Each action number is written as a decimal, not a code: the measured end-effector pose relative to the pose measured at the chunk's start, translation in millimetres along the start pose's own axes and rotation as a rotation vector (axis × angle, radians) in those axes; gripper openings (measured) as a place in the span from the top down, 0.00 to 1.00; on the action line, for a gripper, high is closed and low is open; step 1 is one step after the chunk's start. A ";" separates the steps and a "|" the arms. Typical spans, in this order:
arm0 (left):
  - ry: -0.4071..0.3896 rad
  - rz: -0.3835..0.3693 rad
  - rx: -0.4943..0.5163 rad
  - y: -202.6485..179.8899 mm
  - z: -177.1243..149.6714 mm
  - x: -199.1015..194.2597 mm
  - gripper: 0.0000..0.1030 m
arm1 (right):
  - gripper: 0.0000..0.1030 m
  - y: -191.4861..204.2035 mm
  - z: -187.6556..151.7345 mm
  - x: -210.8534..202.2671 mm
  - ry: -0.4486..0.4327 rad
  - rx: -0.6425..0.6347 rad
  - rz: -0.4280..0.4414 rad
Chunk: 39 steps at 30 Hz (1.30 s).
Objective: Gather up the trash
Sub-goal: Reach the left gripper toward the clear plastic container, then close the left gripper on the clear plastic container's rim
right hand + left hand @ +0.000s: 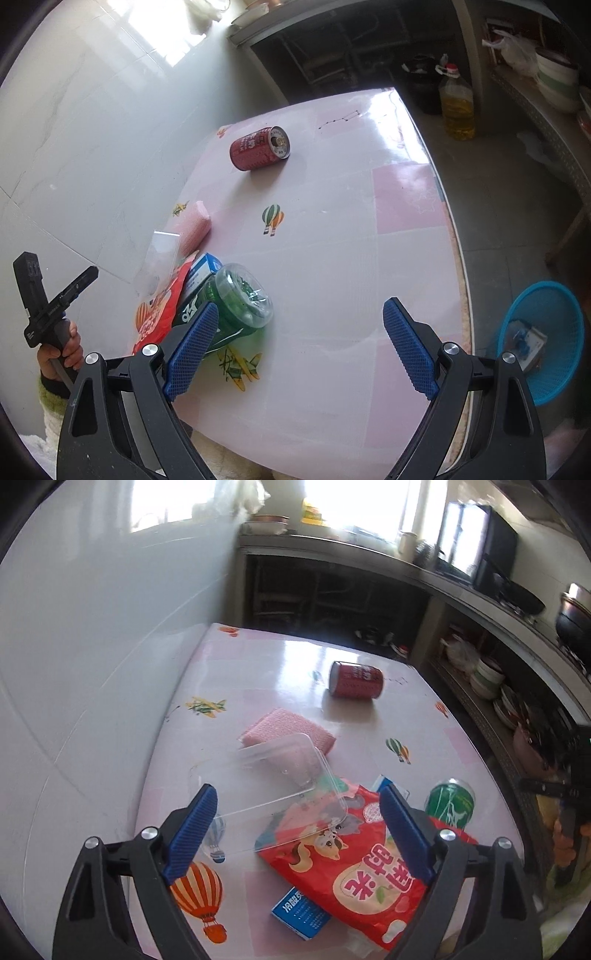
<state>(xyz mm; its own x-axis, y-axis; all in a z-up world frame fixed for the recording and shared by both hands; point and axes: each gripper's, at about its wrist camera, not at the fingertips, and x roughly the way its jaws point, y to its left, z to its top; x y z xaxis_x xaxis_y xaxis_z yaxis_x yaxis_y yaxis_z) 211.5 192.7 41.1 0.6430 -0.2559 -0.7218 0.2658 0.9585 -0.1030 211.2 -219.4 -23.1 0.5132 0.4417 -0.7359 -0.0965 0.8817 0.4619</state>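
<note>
- Trash lies clustered on the pink table point(369, 229): red snack bag point(354, 864), clear plastic lid point(273, 786), green bottle point(236, 302) on its side.
- Red can point(260, 147) lies apart, farther back.
- Blue basket point(543, 339) stands on the floor beside the table.
- Left gripper point(299, 834): jaws apart, holding nothing, above the bag.
- Right gripper point(301, 347): jaws apart, holding nothing.

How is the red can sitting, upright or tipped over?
Tipped over. The red can lies on its side on the table, its round top end facing sideways toward the right wrist camera.
</note>
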 end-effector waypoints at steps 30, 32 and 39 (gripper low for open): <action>0.416 -0.166 0.678 -8.8 25.0 118.6 0.07 | 0.16 0.1 8.6 24.1 0.062 0.008 0.048; 0.422 -0.167 0.680 -7.7 26.6 121.7 0.07 | 0.16 0.9 8.8 25.1 0.065 0.008 0.052; 0.440 -0.201 0.671 -7.1 31.6 126.6 0.07 | 0.16 4.4 8.7 29.5 0.073 0.008 0.059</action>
<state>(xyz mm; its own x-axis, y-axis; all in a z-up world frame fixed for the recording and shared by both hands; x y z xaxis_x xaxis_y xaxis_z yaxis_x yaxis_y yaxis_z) 313.7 149.5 -28.0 0.2343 -0.2081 -0.9496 0.8075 0.5856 0.0709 233.3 -203.9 -38.5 0.4430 0.5039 -0.7415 -0.1174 0.8526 0.5092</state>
